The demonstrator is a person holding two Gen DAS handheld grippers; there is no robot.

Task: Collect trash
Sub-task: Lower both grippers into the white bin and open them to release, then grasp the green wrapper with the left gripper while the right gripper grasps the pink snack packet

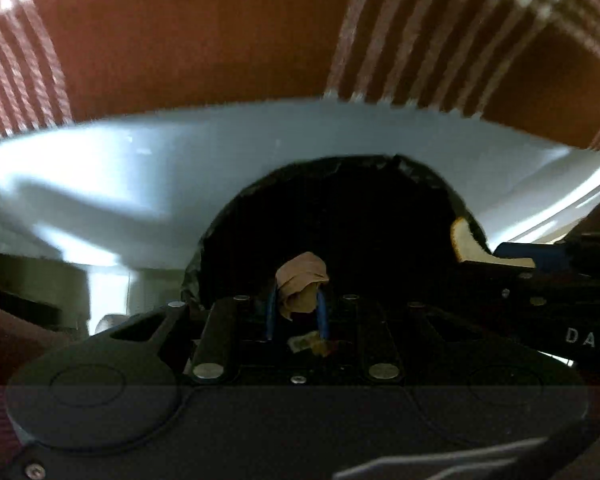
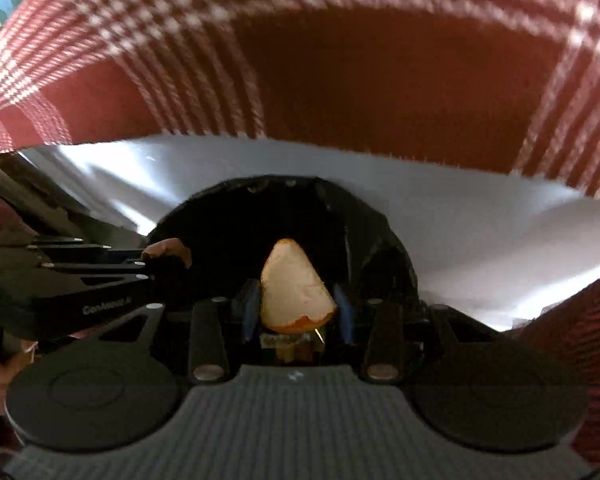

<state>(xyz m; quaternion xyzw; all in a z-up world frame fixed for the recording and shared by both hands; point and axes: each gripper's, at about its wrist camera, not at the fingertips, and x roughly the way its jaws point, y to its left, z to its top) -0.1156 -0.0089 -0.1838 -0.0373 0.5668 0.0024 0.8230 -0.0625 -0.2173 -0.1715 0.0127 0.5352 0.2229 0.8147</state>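
Both over the black-lined bin [image 1: 340,208], left tool [image 1: 297,312] pinches perhaps crumpled paper [image 1: 301,284], right tool [image 2: 298,312] grips peel [image 2: 296,288].

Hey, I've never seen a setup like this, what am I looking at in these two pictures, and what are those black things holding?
A person holds a two-finger gripper in each hand; each picture comes from a camera riding on one gripper, looking along its fingers. The left gripper pinches a crumpled brownish scrap. The right gripper pinches an orange peel piece. Both hover over a bin lined with a black bag, which stands on a white floor beside red checked cloth. Each gripper also shows in the other's picture.
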